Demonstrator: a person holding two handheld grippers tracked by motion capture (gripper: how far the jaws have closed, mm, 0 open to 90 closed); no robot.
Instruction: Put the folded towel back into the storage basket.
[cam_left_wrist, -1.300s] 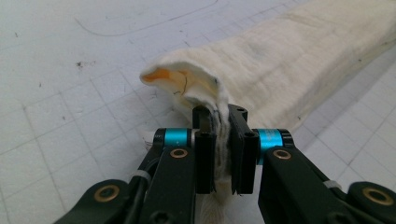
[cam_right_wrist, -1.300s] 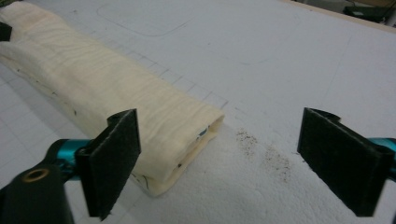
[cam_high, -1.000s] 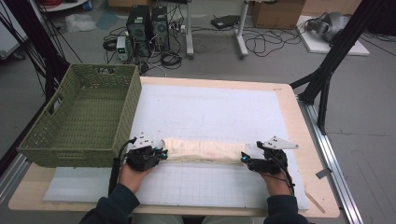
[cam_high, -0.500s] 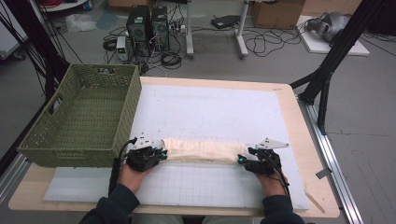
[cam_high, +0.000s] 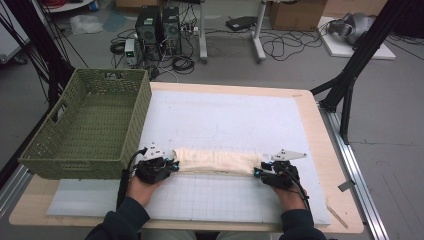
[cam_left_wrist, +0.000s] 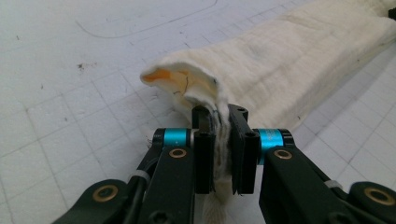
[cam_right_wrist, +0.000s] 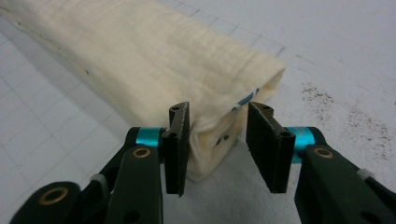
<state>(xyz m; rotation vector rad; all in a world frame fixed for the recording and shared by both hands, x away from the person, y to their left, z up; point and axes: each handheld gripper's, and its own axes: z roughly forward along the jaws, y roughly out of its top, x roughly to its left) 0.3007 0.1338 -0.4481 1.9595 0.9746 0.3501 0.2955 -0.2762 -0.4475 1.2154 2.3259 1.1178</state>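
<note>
The right gripper (cam_right_wrist: 218, 140) held its fingers (cam_right_wrist: 178, 140) apart around the near end of the folded cream cloth (cam_right_wrist: 154, 65), which lay on the white gridded surface (cam_right_wrist: 336, 56) and ran away from them.

basket (cam_high: 87, 127) sitting on table's (cam_high: 310, 120) left edge | mat (cam_high: 235, 120) lying right of basket | folded cloth (cam_high: 215, 161) lying along mat's near side, between left tongs (cam_high: 172, 165) and right tongs (cam_high: 257, 173)

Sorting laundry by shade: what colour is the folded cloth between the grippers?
Cream, a pale off-white cloth; clearest in the right gripper view.
</note>
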